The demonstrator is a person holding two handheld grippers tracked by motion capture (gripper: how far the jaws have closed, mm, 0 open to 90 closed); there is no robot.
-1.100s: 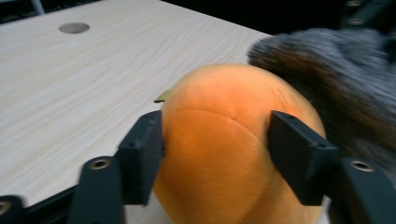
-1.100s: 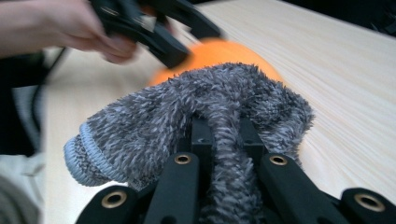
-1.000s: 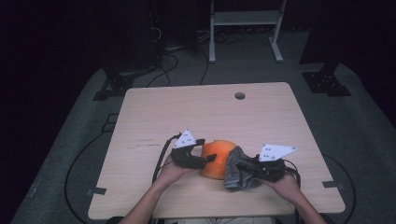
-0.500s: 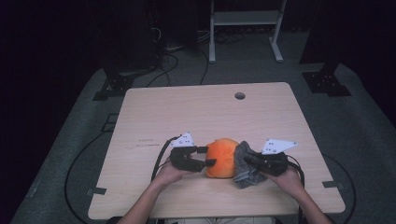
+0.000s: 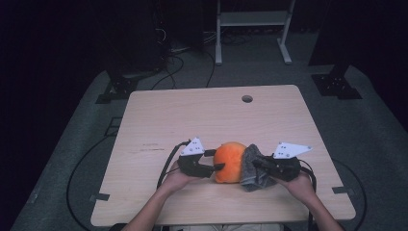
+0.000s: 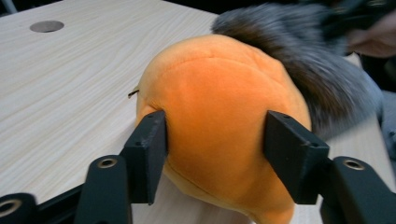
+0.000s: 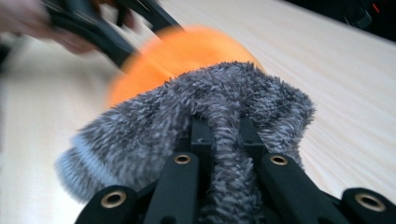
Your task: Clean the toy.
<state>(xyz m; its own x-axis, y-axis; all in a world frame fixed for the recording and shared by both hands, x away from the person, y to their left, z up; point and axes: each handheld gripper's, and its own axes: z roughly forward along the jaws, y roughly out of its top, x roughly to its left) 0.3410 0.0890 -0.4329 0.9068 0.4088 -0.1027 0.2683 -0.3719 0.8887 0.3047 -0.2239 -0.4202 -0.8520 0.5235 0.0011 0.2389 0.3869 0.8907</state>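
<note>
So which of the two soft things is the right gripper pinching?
The fuzzy grey cloth: the right gripper has a fold of it between its jaws. The orange plush is clamped by the left gripper instead.

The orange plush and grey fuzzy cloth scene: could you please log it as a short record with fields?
surface: wooden table, with a round hole near its far edge
orange plush: on the table, clamped between the left gripper jaws
grey fuzzy cloth: pinched by the right gripper, lying against the plush
hands: one on each gripper
</note>
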